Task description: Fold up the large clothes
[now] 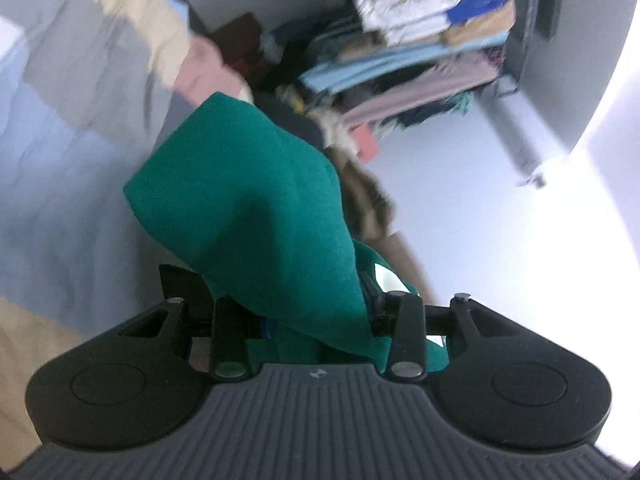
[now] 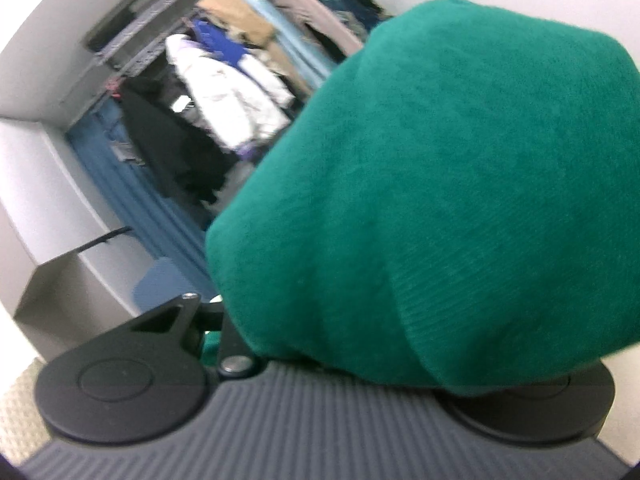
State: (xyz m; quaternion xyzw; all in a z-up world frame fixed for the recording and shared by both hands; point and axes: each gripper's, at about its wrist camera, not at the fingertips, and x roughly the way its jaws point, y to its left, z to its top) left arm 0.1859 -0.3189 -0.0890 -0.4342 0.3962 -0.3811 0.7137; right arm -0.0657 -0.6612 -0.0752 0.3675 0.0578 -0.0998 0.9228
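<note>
Green sweater (image 1: 256,216) aloft, bunched over both grippers, clear of bed (image 1: 60,152). Left gripper (image 1: 304,300) fingers clamped on sweater edge. Right gripper (image 2: 320,320) buried under cloth; cannot tell finger state. Better: hold corners apart, keep edge taut, lower flat onto bed, away from clothes rack (image 1: 420,40).

Both my views are smeared with motion blur; the hanging clothes (image 1: 420,40) streak into soft bands. Bright daylight blows out the right edge of my left view to pure white glare. Fisheye bending curves the walls, and the green cloth (image 2: 460,184) up close looks soft.
</note>
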